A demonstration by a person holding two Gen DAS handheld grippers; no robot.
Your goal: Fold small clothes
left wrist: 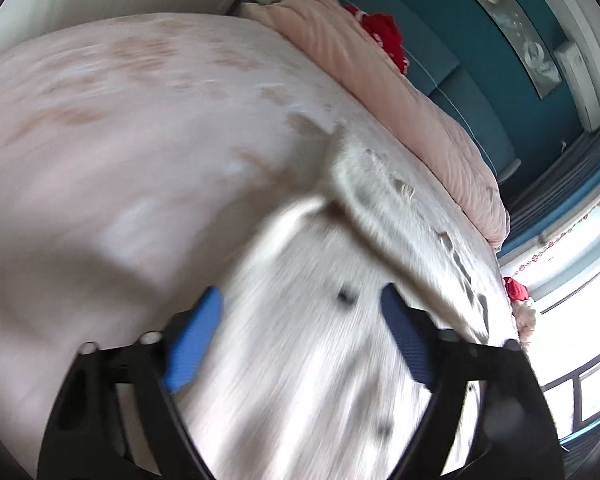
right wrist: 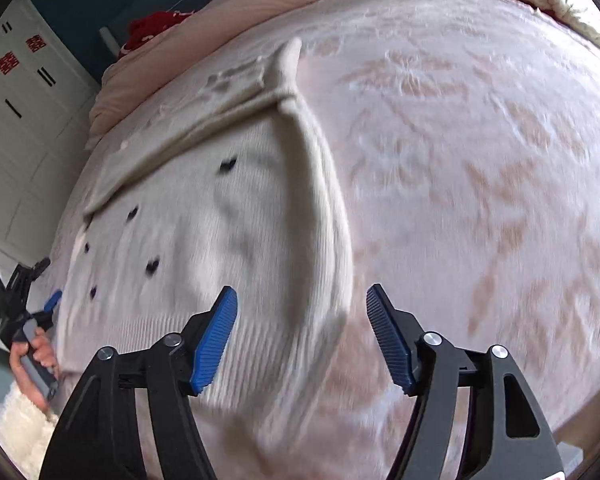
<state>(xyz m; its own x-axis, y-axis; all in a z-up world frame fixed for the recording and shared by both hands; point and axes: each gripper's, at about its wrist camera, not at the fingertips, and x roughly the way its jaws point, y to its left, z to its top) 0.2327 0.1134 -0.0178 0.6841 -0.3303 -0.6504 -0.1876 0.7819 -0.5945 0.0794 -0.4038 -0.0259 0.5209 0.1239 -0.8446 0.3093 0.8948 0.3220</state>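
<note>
A small cream knitted garment [right wrist: 236, 216] with small black marks lies spread on the pink patterned bed cover [right wrist: 480, 160]; one edge is folded up into a ridge [right wrist: 320, 168]. It also shows in the left wrist view [left wrist: 312, 340], blurred. My left gripper [left wrist: 302, 304] is open just above the garment, holding nothing. My right gripper [right wrist: 302, 304] is open above the garment's near edge, empty. The left gripper also shows in the right wrist view [right wrist: 40, 308], at the garment's left side, held by a hand.
A rolled pink quilt [left wrist: 400, 92] lies along the head of the bed with red cloth [left wrist: 384, 36] by it. A teal headboard [left wrist: 472, 76] stands behind. White cupboards [right wrist: 24, 128] stand beside the bed. A fluffy white item [right wrist: 24, 428] is at bottom left.
</note>
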